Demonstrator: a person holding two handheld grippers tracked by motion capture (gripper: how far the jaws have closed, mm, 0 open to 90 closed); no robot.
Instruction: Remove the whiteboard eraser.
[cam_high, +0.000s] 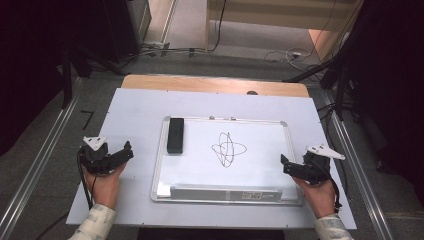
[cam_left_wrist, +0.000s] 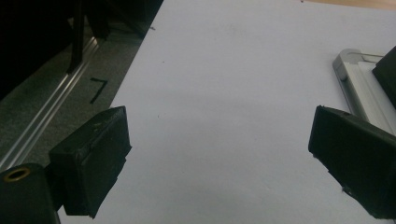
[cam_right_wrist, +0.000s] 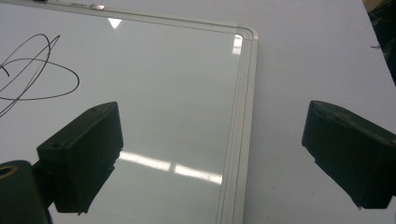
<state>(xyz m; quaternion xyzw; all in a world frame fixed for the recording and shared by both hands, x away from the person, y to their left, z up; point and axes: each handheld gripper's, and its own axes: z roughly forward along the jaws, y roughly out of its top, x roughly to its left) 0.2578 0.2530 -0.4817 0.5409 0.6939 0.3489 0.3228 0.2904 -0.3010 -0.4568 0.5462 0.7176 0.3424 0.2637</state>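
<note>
Apparently nothing started yet: black scribble (cam_high: 228, 149) unwiped on the white metal-framed whiteboard (cam_high: 260, 165), black rectangular eraser (cam_high: 175, 134) lying untouched at its left edge. Left gripper (cam_high: 128, 149) wide, empty, just beside the board; right gripper (cam_high: 284, 165) likewise wide, empty, at its right edge.

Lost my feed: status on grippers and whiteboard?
Left gripper and right gripper open, empty. Eraser on whiteboard, scribble unwiped. Path clear.
</note>
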